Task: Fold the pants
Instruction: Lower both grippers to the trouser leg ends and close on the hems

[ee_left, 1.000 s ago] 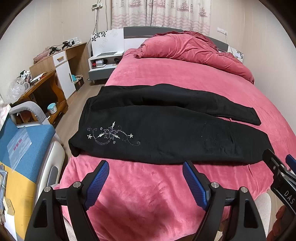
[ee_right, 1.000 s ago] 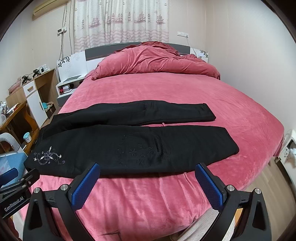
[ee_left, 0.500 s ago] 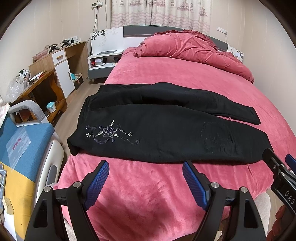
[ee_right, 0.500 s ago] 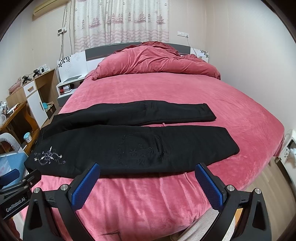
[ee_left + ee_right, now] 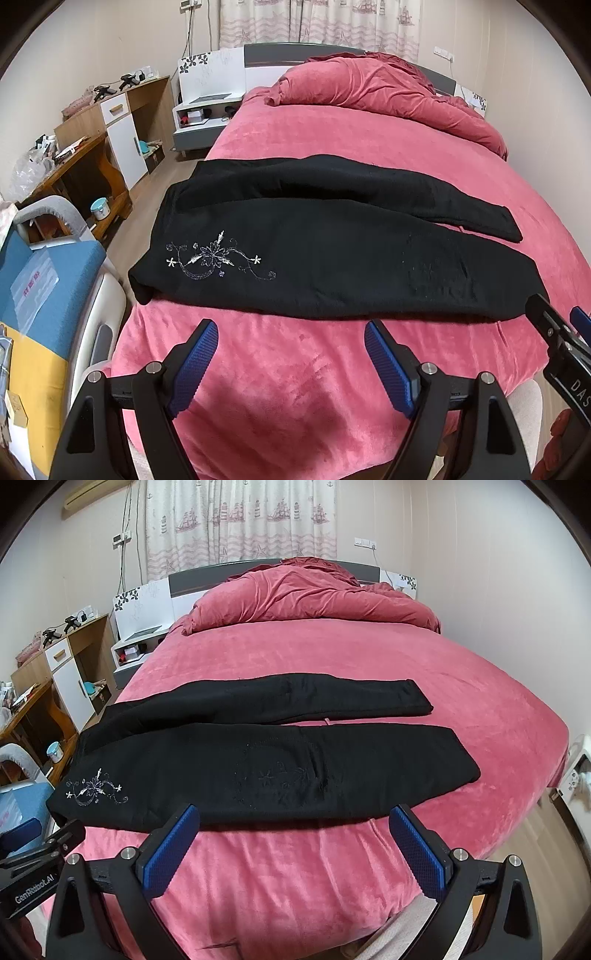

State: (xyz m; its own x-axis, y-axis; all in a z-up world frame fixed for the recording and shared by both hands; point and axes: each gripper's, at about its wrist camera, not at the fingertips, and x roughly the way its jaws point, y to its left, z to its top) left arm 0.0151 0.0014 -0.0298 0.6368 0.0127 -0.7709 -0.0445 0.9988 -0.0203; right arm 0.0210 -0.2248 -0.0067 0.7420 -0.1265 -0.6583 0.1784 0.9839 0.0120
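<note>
Pants (image 5: 332, 258), black and unfolded, lie flat across the near part of the bed (image 5: 332, 387), waist toward your left and both legs running off to your right. The nearer leg carries a pale floral embroidery (image 5: 218, 258) close to the waist (a second, fainter motif shows further along that leg in the right wrist view). The far leg lies beside it, angled slightly away and ending shorter. Your left gripper (image 5: 291, 354) hovers over bare pink cover just short of the pants' near edge, its blue-padded fingers (image 5: 195, 365) spread wide and holding nothing. Your right gripper (image 5: 295, 840) sits likewise, fingers (image 5: 417, 853) wide apart and empty, tips just at the near hem line. A rumpled red duvet (image 5: 314, 594) is heaped at the headboard.
</note>
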